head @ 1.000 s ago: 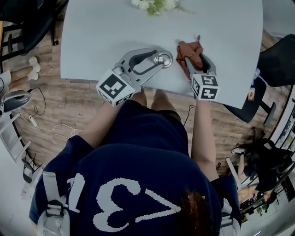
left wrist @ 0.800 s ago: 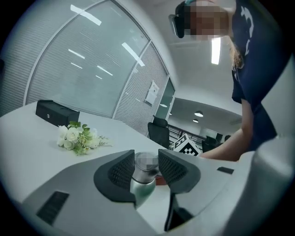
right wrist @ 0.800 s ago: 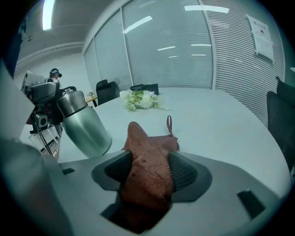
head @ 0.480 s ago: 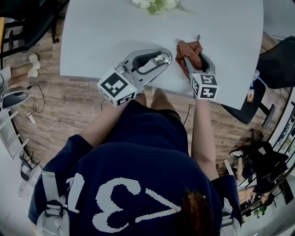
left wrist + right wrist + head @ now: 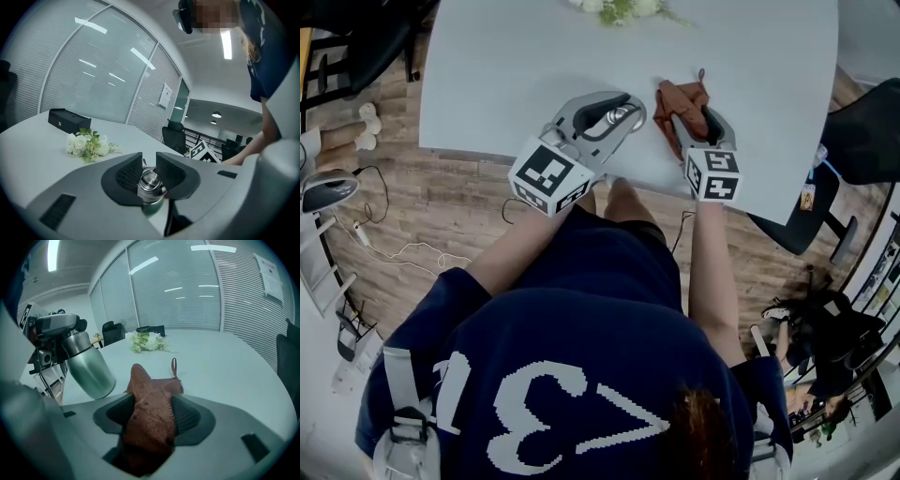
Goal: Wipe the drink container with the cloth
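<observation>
A steel drink container stands tilted on the white table, left of the cloth. My left gripper has just been closing, and its pads now press on both sides of the container's shiny cap. From the head view, that left gripper lies near the table's front edge with the container between its fingers. My right gripper is shut on a rust-brown cloth, which bunches up between the jaws and spreads onto the table ahead. Seen from the head view, the cloth sits just right of the container.
A bunch of white flowers lies at the far side of the table, with a black box behind it. Office chairs stand to the right of the table. The table's front edge is close under both grippers.
The left gripper's jaws have drawn in onto the container's cap, and its marker cube has swung slightly right and towards the table. The right gripper and cloth have stayed put.
</observation>
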The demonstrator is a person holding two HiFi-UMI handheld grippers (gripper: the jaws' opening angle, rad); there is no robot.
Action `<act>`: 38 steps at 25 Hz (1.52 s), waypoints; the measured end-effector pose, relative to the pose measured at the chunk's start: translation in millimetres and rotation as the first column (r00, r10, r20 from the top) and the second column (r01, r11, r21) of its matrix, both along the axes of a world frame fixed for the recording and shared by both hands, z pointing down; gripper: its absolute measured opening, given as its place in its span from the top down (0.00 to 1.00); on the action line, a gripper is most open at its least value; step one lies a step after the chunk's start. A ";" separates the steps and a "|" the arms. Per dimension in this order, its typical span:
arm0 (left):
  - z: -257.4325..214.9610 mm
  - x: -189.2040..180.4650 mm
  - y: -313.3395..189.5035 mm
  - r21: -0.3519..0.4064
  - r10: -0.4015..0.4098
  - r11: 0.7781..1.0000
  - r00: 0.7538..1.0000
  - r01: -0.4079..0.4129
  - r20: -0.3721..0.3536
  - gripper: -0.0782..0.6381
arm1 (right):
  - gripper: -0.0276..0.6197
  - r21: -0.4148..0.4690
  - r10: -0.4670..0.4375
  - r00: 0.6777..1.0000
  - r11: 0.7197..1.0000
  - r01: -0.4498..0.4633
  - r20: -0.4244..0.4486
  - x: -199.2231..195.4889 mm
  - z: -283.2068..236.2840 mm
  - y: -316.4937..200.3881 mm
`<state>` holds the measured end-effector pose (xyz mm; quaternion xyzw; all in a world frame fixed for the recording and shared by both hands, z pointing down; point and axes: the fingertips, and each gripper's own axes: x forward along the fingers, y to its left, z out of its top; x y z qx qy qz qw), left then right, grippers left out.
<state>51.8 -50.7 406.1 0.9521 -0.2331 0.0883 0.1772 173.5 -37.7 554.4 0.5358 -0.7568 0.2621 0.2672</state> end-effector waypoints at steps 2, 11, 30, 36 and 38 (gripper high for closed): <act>0.7 -5.4 2.8 -0.007 -0.019 1.000 1.000 0.019 -0.006 0.76 | 0.57 0.000 -0.008 1.000 1.000 0.008 0.001 -0.7 -0.4 0.2; 9.2 -25.1 12.0 -0.103 -0.107 0.989 0.994 0.104 -0.023 0.76 | 0.57 0.004 -0.048 0.999 0.999 0.048 0.007 -0.6 1.1 -0.5; 3.7 -4.7 -3.8 -0.088 -0.145 0.986 0.989 0.143 -0.021 0.83 | 0.57 0.024 -0.077 0.997 0.997 0.077 0.023 -1.9 -0.5 -0.9; 2.3 -15.9 -14.6 -0.136 -0.097 0.987 0.993 0.088 -0.062 0.86 | 0.57 0.033 -0.032 0.999 0.999 0.031 0.042 4.4 -2.2 -2.7; 2.4 -21.8 -23.6 -0.159 -0.096 0.984 0.992 0.081 -0.088 0.86 | 0.57 0.032 -0.012 1.000 0.999 0.012 0.021 5.6 -0.9 -4.2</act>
